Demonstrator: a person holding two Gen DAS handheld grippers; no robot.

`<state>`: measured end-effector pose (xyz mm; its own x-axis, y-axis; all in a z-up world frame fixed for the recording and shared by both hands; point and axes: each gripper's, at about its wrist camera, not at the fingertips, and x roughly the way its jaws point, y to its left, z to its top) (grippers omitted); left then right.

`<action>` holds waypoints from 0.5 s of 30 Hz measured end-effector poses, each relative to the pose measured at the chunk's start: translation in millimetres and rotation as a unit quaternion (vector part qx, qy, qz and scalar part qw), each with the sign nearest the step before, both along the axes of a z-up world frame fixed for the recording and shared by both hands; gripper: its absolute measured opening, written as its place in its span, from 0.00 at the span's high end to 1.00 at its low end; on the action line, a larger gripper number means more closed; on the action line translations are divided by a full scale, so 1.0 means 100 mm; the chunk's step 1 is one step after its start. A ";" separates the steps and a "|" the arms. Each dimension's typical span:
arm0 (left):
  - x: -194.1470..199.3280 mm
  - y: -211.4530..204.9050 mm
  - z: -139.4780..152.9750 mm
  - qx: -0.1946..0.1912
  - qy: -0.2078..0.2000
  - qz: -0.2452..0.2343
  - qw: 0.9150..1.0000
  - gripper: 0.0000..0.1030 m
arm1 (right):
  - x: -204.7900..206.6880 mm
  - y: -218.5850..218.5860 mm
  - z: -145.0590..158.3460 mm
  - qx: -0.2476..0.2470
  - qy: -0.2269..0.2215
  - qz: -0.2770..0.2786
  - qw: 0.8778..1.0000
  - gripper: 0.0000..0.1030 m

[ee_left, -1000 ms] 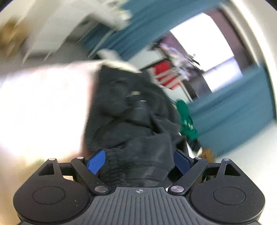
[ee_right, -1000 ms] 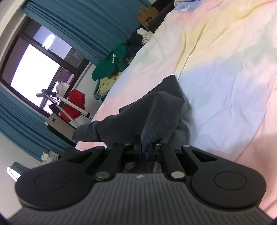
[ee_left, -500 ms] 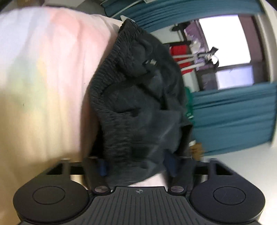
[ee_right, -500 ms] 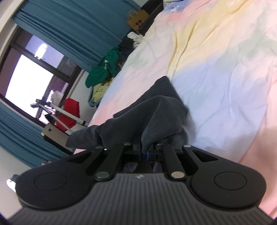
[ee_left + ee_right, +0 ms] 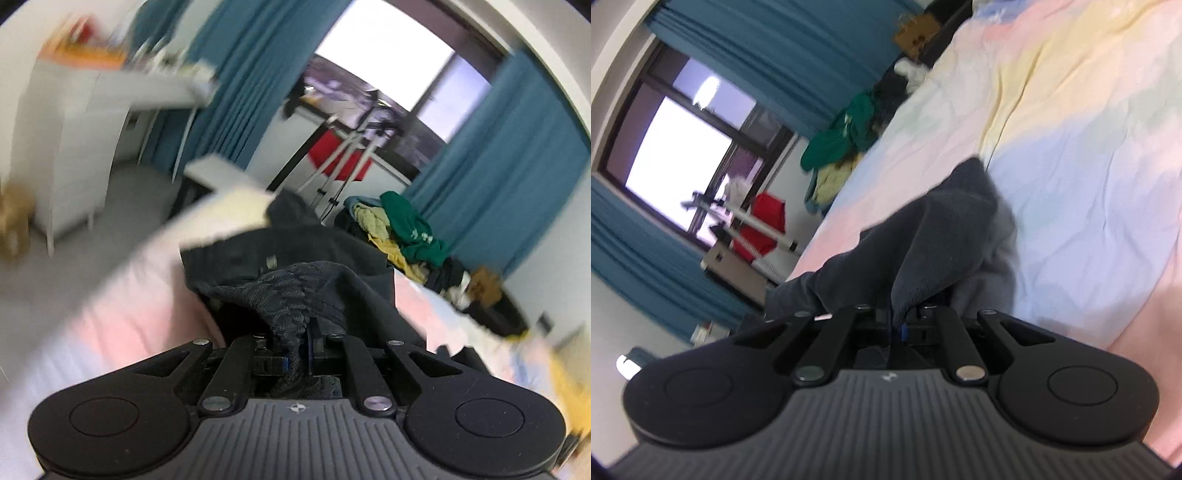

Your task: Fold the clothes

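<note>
A dark grey garment (image 5: 295, 288) with a gathered elastic edge lies on the pastel bedsheet (image 5: 122, 332). My left gripper (image 5: 293, 345) is shut on that bunched edge, and the cloth rises in a fold in front of it. In the right wrist view the same dark garment (image 5: 934, 240) stretches away over the sheet (image 5: 1089, 166). There my right gripper (image 5: 899, 325) is shut on another part of the fabric, lifted a little off the bed.
A pile of green and yellow clothes (image 5: 402, 229) sits beyond the bed's far side, also seen as a clothes pile (image 5: 842, 147). A drying rack with a red item (image 5: 343, 158) stands by the window. White furniture (image 5: 74, 129) is at the left. Blue curtains (image 5: 775, 55) hang behind.
My left gripper was open around the garment's waistband; it has shut on it and swung up toward the room. The right gripper keeps its hold and has shifted slightly.
</note>
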<state>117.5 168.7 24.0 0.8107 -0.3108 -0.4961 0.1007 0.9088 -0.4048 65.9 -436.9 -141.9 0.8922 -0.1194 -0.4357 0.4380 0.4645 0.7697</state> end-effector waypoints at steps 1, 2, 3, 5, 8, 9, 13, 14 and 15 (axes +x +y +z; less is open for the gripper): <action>-0.05 0.02 0.05 0.030 -0.006 -0.005 1.000 0.92 | 0.01 0.01 0.00 0.008 0.006 0.014 1.000 0.92; -0.09 0.04 0.04 0.061 -0.006 -0.010 0.998 0.91 | 0.03 0.02 -0.02 0.018 0.017 0.036 0.999 0.92; -0.13 0.06 -0.02 0.090 -0.003 -0.013 0.996 0.90 | 0.05 0.03 -0.04 0.027 0.029 0.055 0.998 0.92; -0.17 0.09 -0.28 0.134 0.030 -0.023 0.990 0.88 | 0.08 0.10 -0.08 0.039 0.057 0.096 0.993 0.92; -0.27 0.18 -0.51 0.146 0.068 -0.025 0.987 0.86 | 0.07 0.23 -0.10 0.042 0.080 0.135 0.987 0.91; -0.32 0.23 -0.52 0.135 0.074 -0.021 0.988 0.84 | 0.05 0.26 -0.09 0.040 0.082 0.139 0.986 0.90; -0.50 0.43 -0.58 0.092 0.100 -0.005 0.991 0.67 | -0.11 0.28 0.00 0.029 0.080 0.121 0.989 0.85; -0.54 0.47 -0.60 0.082 0.107 -0.001 0.991 0.63 | -0.17 0.25 0.01 0.037 0.075 0.113 0.990 0.83; -0.59 0.52 -0.61 0.071 0.113 0.003 0.991 0.53 | -0.24 0.22 0.01 0.050 0.069 0.105 0.991 0.76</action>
<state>58.5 220.9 -37.2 0.6749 -0.2206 -0.7041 0.0164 0.9585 -0.2846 42.2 -414.9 -140.9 0.8240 0.1130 -0.5552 0.4434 0.4813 0.7561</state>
